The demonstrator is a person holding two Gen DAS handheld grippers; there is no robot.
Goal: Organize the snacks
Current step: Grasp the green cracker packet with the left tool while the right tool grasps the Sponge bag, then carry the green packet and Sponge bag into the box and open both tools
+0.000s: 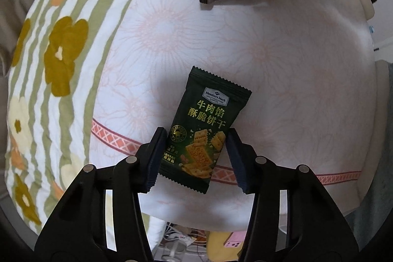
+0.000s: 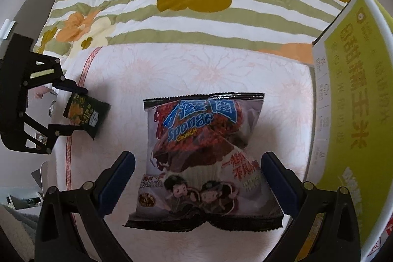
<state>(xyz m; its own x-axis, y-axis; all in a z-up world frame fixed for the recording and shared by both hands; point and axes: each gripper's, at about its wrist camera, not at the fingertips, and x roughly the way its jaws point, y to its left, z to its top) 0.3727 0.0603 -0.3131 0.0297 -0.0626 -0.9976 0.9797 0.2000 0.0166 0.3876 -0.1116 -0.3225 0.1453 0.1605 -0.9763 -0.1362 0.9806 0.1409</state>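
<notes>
Left gripper (image 1: 194, 154) pinches the cracker pack (image 1: 206, 131) between its fingers; right gripper (image 2: 197, 178) (fingers spread) straddles the Sponge bag (image 2: 203, 158).

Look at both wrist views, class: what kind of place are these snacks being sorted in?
Most likely a bedroom. The snacks lie on a bed: a pale floral sheet with a striped flowered quilt bunched behind it, and a cluttered floor shows past the mattress edge.

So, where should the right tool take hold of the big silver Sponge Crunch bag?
Grip the puffy silver Sponge Crunch bag across its lower half, from the near sealed end. It lies flat on the white sheet, side edges between the open right tool.
</notes>
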